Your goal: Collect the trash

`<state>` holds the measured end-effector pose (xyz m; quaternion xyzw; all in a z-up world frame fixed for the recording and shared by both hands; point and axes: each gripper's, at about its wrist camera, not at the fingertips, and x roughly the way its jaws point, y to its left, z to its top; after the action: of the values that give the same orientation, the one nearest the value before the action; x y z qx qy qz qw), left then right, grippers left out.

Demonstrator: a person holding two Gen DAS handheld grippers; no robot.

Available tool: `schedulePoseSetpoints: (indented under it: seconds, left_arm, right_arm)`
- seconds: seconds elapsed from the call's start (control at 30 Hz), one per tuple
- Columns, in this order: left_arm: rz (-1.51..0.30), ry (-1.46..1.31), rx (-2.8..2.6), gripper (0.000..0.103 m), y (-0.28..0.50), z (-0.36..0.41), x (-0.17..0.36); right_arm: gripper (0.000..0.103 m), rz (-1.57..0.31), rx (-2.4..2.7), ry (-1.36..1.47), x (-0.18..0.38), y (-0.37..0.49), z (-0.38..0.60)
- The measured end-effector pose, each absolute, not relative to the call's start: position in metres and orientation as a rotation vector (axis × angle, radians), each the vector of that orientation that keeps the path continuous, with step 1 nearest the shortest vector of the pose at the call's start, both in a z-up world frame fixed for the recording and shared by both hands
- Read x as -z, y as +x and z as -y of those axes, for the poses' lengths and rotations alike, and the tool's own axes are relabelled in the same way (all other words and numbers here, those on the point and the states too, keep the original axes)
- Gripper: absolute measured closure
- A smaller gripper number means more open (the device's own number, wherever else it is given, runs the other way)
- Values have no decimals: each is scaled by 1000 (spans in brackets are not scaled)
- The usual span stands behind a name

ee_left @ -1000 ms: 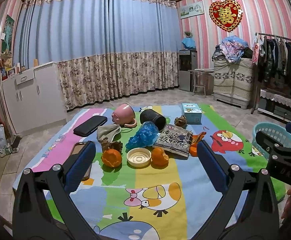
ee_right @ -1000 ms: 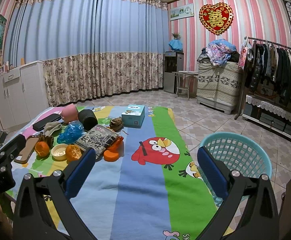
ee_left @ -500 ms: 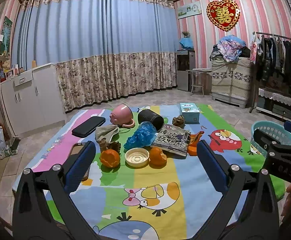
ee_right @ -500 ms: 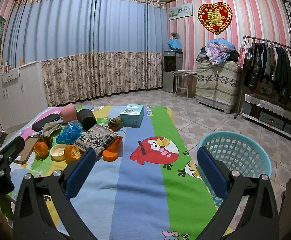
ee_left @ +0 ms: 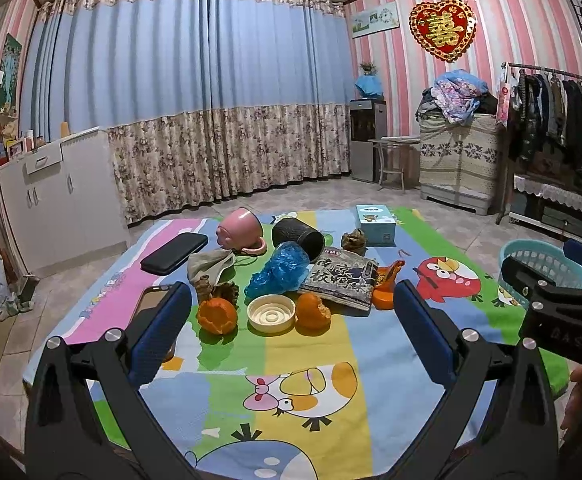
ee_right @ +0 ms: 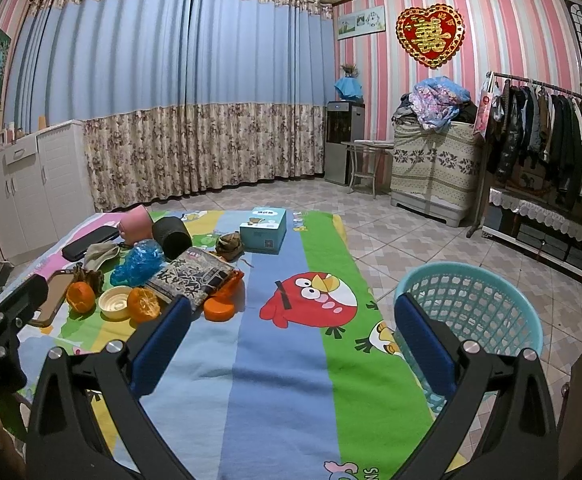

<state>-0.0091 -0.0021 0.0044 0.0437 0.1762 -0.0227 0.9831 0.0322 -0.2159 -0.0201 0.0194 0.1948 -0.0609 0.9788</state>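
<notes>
Both grippers (ee_left: pixel 291 320) (ee_right: pixel 291 332) wide, empty

- Cartoon blanket (ee_left: pixel 355 344): stripes of pink, green, yellow and blue, printed with a red bird and a white duck.
- White ribbed cap (ee_left: pixel 271 313) at the blanket's middle; an orange peel (ee_left: pixel 216 315) on either side of it.
- Behind the cap: crumpled translucent blue bag (ee_left: pixel 283 270); black-and-white printed packet (ee_left: pixel 341 280); black cylinder (ee_left: pixel 299 237); pink mug (ee_left: pixel 240 229).
- Far edge of the blanket: pale blue box (ee_left: pixel 375 225).
- Off the blanket's green edge: teal lattice basket (ee_right: pixel 471 312).
- Both claws: black frames, blue pads (ee_left: pixel 159 336).
</notes>
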Motion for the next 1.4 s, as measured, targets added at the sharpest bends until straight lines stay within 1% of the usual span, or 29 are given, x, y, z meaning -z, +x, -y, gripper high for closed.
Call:
schedulePoseSetpoints:
  seconds: [0.77,1.4]
  left_arm:
    - [-358,97,59,5,-8,3,0]
    - [-416,60,25,5,22,-24,24]
  right_arm:
    - [4,-401,125,41,24,31,220]
    - [4,-433,135,19,32,41,210]
